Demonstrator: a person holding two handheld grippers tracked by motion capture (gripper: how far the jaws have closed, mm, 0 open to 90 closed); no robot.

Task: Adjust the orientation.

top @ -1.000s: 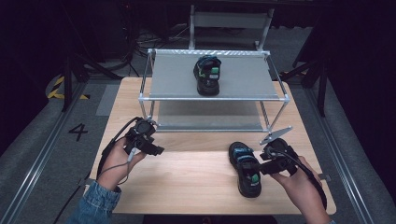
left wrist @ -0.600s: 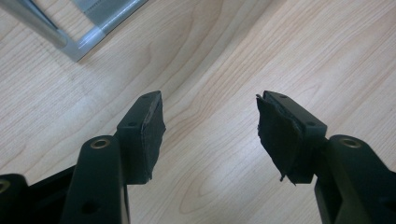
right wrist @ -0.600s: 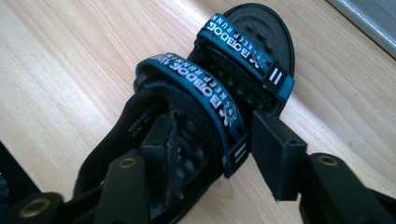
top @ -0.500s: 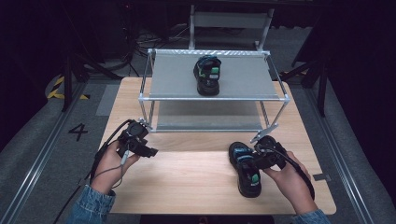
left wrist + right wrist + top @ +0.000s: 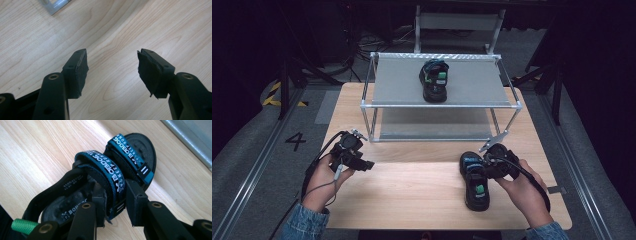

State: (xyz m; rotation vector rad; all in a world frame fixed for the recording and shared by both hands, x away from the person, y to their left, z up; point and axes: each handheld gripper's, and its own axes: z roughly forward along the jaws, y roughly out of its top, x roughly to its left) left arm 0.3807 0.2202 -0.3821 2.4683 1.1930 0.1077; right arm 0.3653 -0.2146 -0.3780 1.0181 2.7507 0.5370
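Note:
A black sandal (image 5: 476, 184) with blue straps and a green heel loop lies on the wooden table (image 5: 412, 197), front right. My right gripper (image 5: 486, 167) is down on it. In the right gripper view the sandal (image 5: 122, 147) has its rear strap and side wall between the jaws of that gripper (image 5: 117, 200), one jaw inside the shoe, one outside. Those jaws have just been closing and now pinch the strap. A matching sandal (image 5: 434, 80) stands on the top shelf of the metal rack (image 5: 442, 105). My left gripper (image 5: 362, 164) hovers over bare wood, and the left gripper (image 5: 112, 67) stands open and empty.
The rack has a grey top shelf and a lower shelf, and its front legs stand near the table's middle. A rack foot (image 5: 56, 6) lies just ahead of the left gripper. The floor around has rails and cables.
The right gripper has moved in over the sandal's strap and its jaws have narrowed onto it. The left hand has drifted a little left and back.

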